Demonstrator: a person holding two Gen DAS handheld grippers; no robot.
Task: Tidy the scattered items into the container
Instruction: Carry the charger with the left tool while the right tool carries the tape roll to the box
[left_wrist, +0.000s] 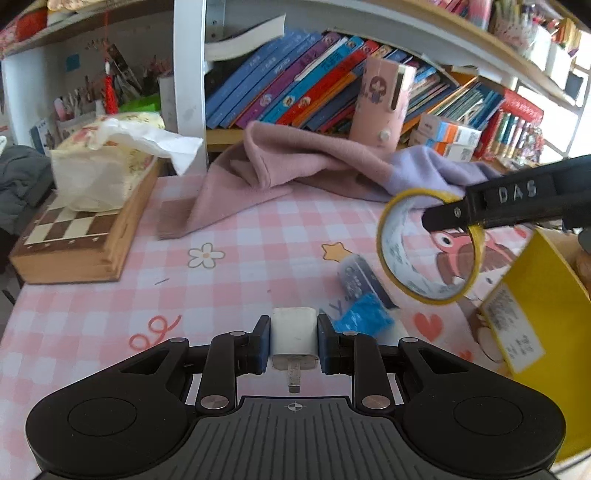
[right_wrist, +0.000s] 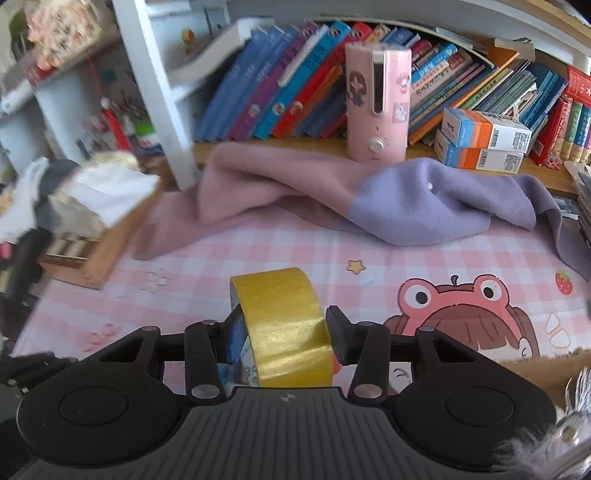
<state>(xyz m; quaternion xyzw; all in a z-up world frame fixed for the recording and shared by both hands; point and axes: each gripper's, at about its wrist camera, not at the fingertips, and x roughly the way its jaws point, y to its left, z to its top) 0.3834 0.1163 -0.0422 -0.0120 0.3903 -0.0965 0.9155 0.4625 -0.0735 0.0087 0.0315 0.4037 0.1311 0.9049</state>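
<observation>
My left gripper (left_wrist: 294, 338) is shut on a white USB charger plug (left_wrist: 294, 334), held just above the pink checked table mat. My right gripper (right_wrist: 284, 334) is shut on a roll of yellow tape (right_wrist: 284, 328), one finger inside the ring. In the left wrist view the tape roll (left_wrist: 430, 245) hangs in the air from the right gripper's fingers (left_wrist: 454, 216), above the table at the right. A yellow cardboard box (left_wrist: 535, 325) stands open at the right edge. A small bottle with a blue cap (left_wrist: 364, 295) lies on the mat ahead of my left gripper.
A pink and lilac cloth (right_wrist: 369, 195) lies crumpled along the back of the table. A wooden chess box (left_wrist: 77, 236) with a tissue pack (left_wrist: 99, 162) on it stands at the left. A pink cylinder device (right_wrist: 376, 103) and rows of books (right_wrist: 288, 81) fill the shelf behind.
</observation>
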